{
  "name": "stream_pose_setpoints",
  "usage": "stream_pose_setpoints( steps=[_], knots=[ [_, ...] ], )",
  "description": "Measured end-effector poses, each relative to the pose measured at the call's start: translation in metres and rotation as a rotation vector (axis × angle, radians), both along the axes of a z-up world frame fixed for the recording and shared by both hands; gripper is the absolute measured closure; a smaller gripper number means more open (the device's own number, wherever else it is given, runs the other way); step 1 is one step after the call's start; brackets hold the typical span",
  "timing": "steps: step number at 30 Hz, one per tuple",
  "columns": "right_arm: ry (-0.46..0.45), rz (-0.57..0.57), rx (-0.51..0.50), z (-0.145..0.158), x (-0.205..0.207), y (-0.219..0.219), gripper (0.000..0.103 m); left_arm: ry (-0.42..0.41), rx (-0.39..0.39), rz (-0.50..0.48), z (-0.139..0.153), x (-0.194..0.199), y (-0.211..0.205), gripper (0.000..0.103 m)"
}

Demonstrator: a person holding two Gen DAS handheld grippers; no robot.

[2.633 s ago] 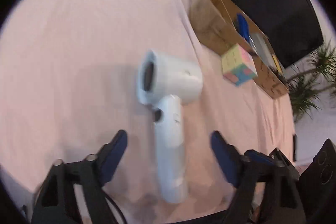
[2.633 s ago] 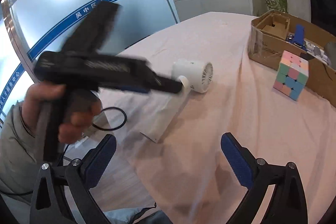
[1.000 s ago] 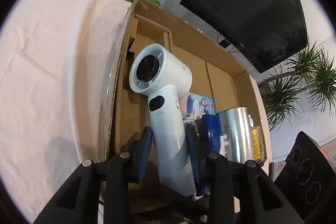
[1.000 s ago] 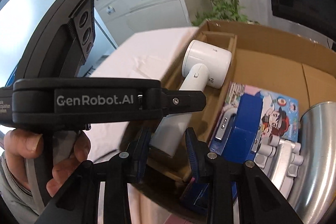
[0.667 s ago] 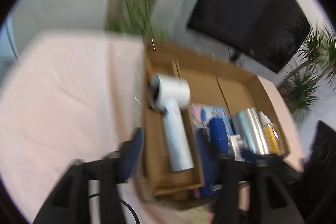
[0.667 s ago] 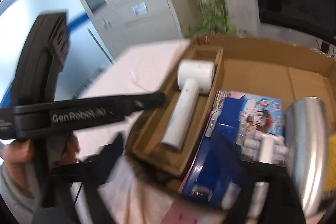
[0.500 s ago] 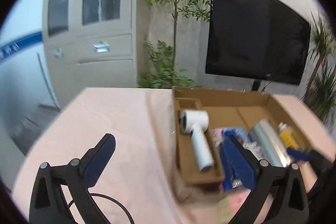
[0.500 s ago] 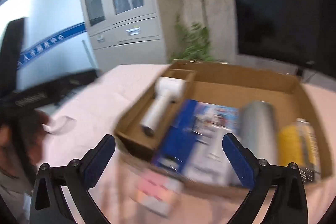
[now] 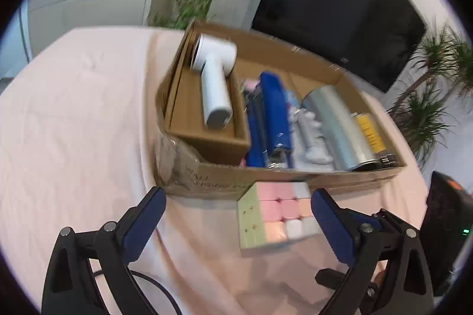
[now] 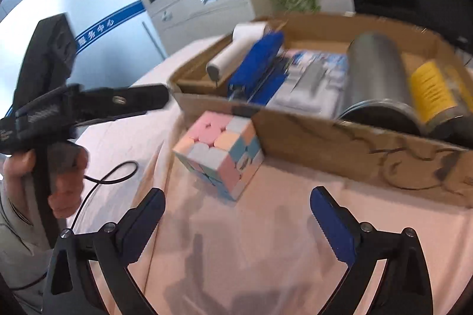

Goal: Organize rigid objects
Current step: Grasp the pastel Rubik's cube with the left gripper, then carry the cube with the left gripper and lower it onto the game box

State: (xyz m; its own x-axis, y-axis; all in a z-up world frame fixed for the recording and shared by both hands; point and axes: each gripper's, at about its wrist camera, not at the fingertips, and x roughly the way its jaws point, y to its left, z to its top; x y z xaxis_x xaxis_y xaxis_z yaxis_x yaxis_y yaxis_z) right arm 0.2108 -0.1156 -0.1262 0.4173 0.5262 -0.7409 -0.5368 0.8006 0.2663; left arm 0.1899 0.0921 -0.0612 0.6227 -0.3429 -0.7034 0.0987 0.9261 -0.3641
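While both grippers gape empty, cube (image 9: 276, 214) beside box (image 9: 212, 182), dryer (image 9: 214, 81) inside

Bright, even daylight; motion blur throughout (fisheye edges warped, vignetted).

Before you is a table draped in a pale pink cloth (image 9: 74, 123), carrying an open cardboard box (image 9: 212, 182) with a pastel puzzle cube (image 9: 278, 214) just beside its near wall, and a thin black cable (image 10: 109, 176) looping across the cloth near the edge.
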Motion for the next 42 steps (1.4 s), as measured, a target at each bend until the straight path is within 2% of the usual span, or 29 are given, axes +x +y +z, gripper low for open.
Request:
stream_pose_setpoints(
  steps=[1,3,4,5,6,7,10,14,17,19,20,21,24,26,30,32,34,36,38,42],
  knots=[
    [0.009,0.010,-0.005,-0.006,0.007,0.004,0.008,0.019,-0.031,-0.021,-0.007,0.004,-0.003,0.007],
    [0.029,0.056,-0.028,-0.014,0.018,0.016,0.023,0.076,-0.100,-0.071,-0.021,0.012,-0.011,0.025],
    [0.033,0.082,-0.052,-0.018,0.020,0.023,0.028,0.096,-0.128,-0.098,-0.027,0.016,-0.015,0.024],
    [0.034,0.111,-0.079,-0.022,0.023,0.032,0.038,0.092,-0.159,-0.122,-0.030,0.018,-0.017,0.027],
    [0.038,0.134,-0.086,-0.026,0.026,0.040,0.050,0.093,-0.183,-0.129,-0.032,0.020,-0.019,0.034],
    [0.048,0.151,-0.095,-0.031,0.028,0.047,0.054,0.101,-0.195,-0.118,-0.033,0.019,-0.020,0.034],
    [0.022,0.162,-0.133,-0.033,0.021,0.056,0.056,0.107,-0.170,-0.117,-0.029,0.006,-0.024,0.034],
    [0.026,0.166,-0.112,-0.026,-0.017,0.044,0.056,0.127,-0.147,-0.151,-0.027,-0.030,-0.041,0.034],
    [0.016,0.164,-0.114,-0.029,-0.044,0.034,0.052,0.127,-0.159,-0.130,-0.026,-0.051,-0.053,0.034],
    [0.008,0.154,-0.123,-0.032,-0.047,0.033,0.051,0.114,-0.134,-0.106,-0.023,-0.054,-0.066,0.035],
    [-0.003,0.155,-0.136,-0.032,-0.047,0.035,0.051,0.098,-0.115,-0.102,-0.018,-0.053,-0.070,0.036],
    [-0.013,0.151,-0.144,-0.018,-0.048,0.028,0.051,0.082,-0.106,-0.100,-0.013,-0.054,-0.071,0.037],
    [-0.063,0.145,-0.131,0.005,-0.038,0.028,0.051,-0.008,-0.090,-0.096,0.022,-0.047,-0.073,0.039],
    [-0.111,0.140,-0.112,0.024,-0.026,0.026,0.051,-0.077,-0.077,-0.098,0.047,-0.043,-0.074,0.039],
    [-0.213,0.143,-0.084,0.079,0.016,0.026,0.051,-0.185,-0.029,-0.100,0.102,-0.001,-0.073,0.039],
    [-0.236,0.155,-0.081,0.100,0.045,0.029,0.051,-0.214,0.018,-0.101,0.125,0.025,-0.077,0.039],
    [-0.218,0.186,-0.089,0.117,0.080,0.031,0.051,-0.224,0.067,-0.103,0.139,0.054,-0.080,0.040],
    [-0.172,0.195,-0.084,0.125,0.120,0.030,0.051,-0.196,0.059,-0.122,0.141,0.083,-0.077,0.040],
    [-0.113,0.188,-0.090,0.125,0.150,0.025,0.051,-0.130,0.031,-0.127,0.130,0.118,-0.076,0.040],
    [-0.013,0.188,-0.149,0.098,0.205,0.025,0.051,0.009,-0.028,-0.138,0.090,0.169,-0.073,0.040]
  ],
)
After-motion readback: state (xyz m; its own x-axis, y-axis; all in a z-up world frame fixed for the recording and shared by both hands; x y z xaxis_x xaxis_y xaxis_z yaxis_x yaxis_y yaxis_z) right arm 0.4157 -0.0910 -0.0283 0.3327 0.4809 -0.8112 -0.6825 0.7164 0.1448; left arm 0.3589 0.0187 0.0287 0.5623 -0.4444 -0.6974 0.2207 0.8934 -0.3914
